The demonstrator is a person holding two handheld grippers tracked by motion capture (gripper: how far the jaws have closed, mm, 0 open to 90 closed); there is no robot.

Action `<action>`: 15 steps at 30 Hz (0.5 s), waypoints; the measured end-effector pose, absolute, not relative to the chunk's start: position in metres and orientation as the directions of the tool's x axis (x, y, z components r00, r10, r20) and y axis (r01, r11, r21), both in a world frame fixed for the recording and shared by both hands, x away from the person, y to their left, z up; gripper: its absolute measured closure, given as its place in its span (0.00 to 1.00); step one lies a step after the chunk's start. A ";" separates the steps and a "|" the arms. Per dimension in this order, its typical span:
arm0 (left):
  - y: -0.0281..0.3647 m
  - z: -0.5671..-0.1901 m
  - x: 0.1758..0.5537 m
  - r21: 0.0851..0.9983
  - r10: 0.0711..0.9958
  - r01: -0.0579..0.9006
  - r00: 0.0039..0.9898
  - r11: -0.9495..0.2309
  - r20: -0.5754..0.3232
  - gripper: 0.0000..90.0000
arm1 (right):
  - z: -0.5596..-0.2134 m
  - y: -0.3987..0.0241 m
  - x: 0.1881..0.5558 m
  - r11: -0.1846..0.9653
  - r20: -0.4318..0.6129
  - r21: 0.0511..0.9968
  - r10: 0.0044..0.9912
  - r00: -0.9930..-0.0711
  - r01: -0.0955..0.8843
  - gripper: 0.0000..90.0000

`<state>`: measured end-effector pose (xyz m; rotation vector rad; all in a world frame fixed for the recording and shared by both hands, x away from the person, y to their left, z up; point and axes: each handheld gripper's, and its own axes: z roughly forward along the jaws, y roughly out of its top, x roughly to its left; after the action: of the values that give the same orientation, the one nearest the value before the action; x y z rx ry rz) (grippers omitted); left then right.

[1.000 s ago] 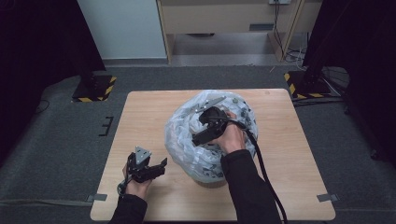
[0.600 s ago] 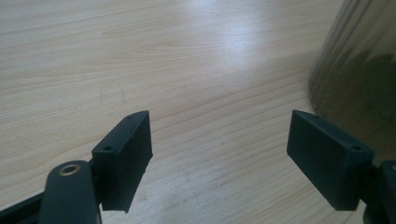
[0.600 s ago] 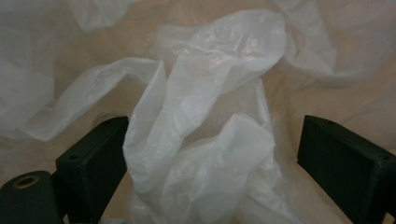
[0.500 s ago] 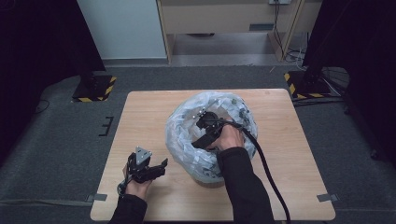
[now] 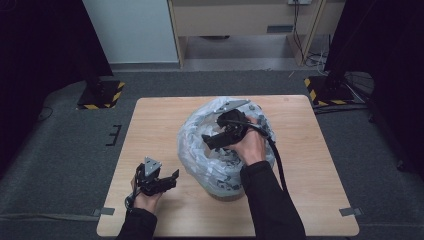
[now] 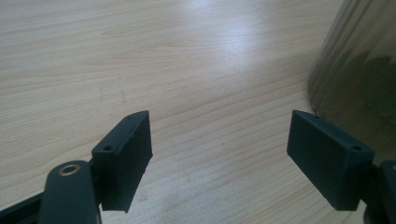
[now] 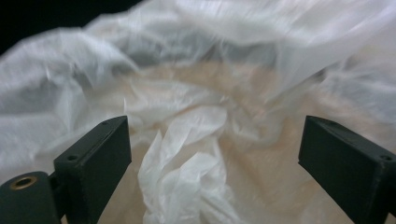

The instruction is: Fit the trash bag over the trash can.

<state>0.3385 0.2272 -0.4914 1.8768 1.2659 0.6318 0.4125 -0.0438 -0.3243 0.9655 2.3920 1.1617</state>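
A round bin lined with a crumpled clear plastic bag stands at the middle of the wooden table. My right gripper hovers over the bag's mouth, pointing left and down into it. In the right gripper view its jaws stand wide open, with loose white folds of the bag below them and nothing pinched. My left gripper rests low at the table's front left, open and empty. Its own view shows bare wood between the jaws and the bin's wall at the right.
Two stands with yellow-and-black striped bases sit on the grey floor behind the table's far corners. A wooden cabinet stands at the back. The right gripper's cable trails along the forearm.
The right gripper dipped into the bag half a second ago and has come back up a little. The left gripper has stayed where it was, still open.
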 end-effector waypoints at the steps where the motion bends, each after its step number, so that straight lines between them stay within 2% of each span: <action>1: 0.227 -0.491 0.339 0.814 0.924 0.542 0.383 -0.208 -0.018 0.24 | -0.324 -0.044 0.413 0.444 0.013 0.783 0.689 -0.724 0.437 0.11; 4: 0.227 -0.491 0.338 0.815 0.924 0.541 0.382 -0.207 -0.019 0.24 | -0.319 -0.045 0.412 0.395 0.018 0.816 0.711 -0.703 0.421 0.13; 5: 0.228 -0.491 0.339 0.815 0.925 0.542 0.381 -0.206 -0.019 0.24 | -0.315 -0.046 0.410 0.360 0.037 0.833 0.723 -0.690 0.421 0.17; 8: 0.228 -0.491 0.339 0.815 0.925 0.542 0.380 -0.205 -0.021 0.24 | -0.312 -0.046 0.409 0.350 0.037 0.840 0.725 -0.688 0.415 0.18; 9: 0.228 -0.491 0.339 0.816 0.925 0.542 0.380 -0.204 -0.021 0.24 | -0.309 -0.045 0.407 0.345 0.031 0.847 0.729 -0.684 0.405 0.22; 15: 0.228 -0.491 0.339 0.817 0.924 0.540 0.381 -0.204 -0.021 0.24 | -0.309 -0.043 0.410 0.340 0.009 0.858 0.740 -0.673 0.385 0.23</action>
<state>0.3389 0.2283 -0.4907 1.8709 1.2669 0.6310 0.4100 -0.0431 -0.3090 0.9915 2.2261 1.2683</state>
